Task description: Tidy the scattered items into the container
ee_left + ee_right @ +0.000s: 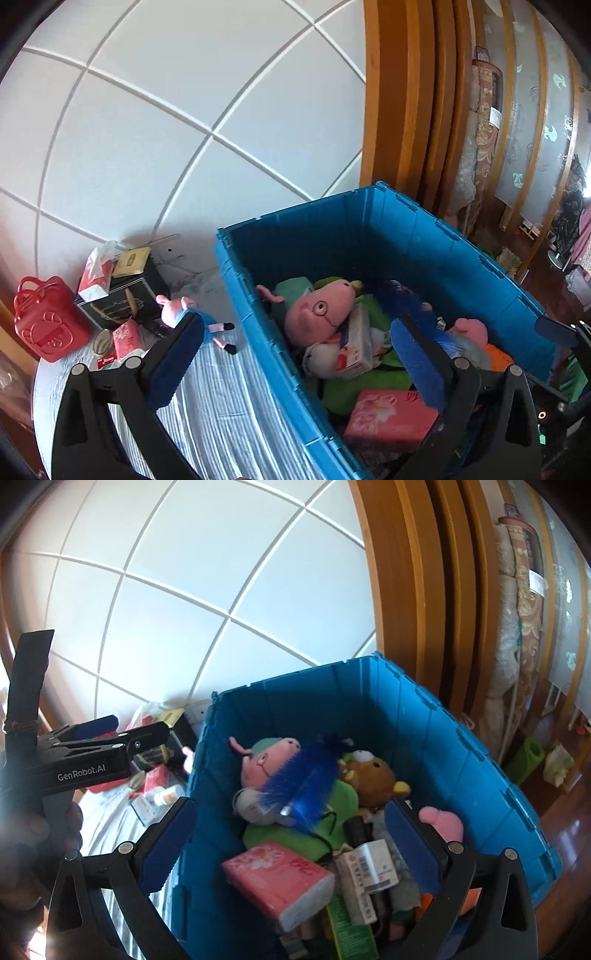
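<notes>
A blue plastic crate (369,229) (461,746) holds plush toys, a pink tissue pack (388,417) (280,878), small boxes and a green cloth. A blue bristly brush (299,782) appears blurred, in the air above the pile, between my right gripper's open fingers. My right gripper (295,845) is open and empty over the crate. My left gripper (295,362) is open and empty, straddling the crate's left wall. A small pig plush (192,317) lies on the striped cloth left of the crate. The left gripper also shows in the right wrist view (110,734).
On the table left of the crate stand a red handled tin (48,325), a black gift box (122,291), tissue packs (96,273) and small bottles (166,797). A white panelled wall is behind; wooden door frames (406,110) and rolled rugs stand to the right.
</notes>
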A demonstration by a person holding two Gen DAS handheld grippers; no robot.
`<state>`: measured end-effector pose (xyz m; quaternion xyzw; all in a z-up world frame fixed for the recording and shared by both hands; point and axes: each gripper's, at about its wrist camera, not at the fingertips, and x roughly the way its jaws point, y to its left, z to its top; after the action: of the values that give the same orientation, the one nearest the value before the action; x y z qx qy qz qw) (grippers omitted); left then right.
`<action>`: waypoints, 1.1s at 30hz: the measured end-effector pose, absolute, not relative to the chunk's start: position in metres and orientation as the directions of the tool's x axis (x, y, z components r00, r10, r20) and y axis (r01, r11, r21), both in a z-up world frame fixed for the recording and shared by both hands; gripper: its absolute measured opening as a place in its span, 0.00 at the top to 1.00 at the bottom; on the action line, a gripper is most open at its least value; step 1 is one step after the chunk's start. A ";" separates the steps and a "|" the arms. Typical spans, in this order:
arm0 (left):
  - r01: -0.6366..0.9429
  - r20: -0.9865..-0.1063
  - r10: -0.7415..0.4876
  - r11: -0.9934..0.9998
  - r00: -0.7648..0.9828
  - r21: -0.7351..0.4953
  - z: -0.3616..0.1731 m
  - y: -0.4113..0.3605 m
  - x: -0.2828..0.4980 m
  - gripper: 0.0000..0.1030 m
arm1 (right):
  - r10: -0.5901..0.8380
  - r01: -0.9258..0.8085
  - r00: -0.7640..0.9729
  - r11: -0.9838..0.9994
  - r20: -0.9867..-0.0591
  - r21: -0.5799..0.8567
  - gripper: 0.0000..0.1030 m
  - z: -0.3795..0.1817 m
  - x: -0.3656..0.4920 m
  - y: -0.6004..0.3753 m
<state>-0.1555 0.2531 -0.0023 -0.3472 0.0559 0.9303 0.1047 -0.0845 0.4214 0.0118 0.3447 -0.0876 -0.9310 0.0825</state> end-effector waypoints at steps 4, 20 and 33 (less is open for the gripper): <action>-0.160 -0.662 0.097 -0.986 -0.744 0.036 0.000 0.208 -0.138 0.00 | -0.251 0.137 -0.727 -0.965 -0.640 0.223 0.00 0.018 -0.074 0.390; 0.037 -0.693 -0.040 -0.999 -0.720 0.019 -0.007 0.069 -0.066 0.00 | -0.294 0.235 -0.666 -0.955 -0.686 0.181 0.00 0.025 -0.034 0.283; 0.133 -0.695 -0.142 -0.989 -0.704 0.068 -0.007 0.004 -0.023 0.00 | -0.247 0.213 -0.661 -0.967 -0.708 0.139 0.00 0.030 -0.007 0.246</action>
<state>-0.0232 0.0041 -0.0069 -0.3771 0.0063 0.9231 -0.0744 -0.0071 0.2456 0.0299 0.3918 -0.0220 -0.9111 0.1262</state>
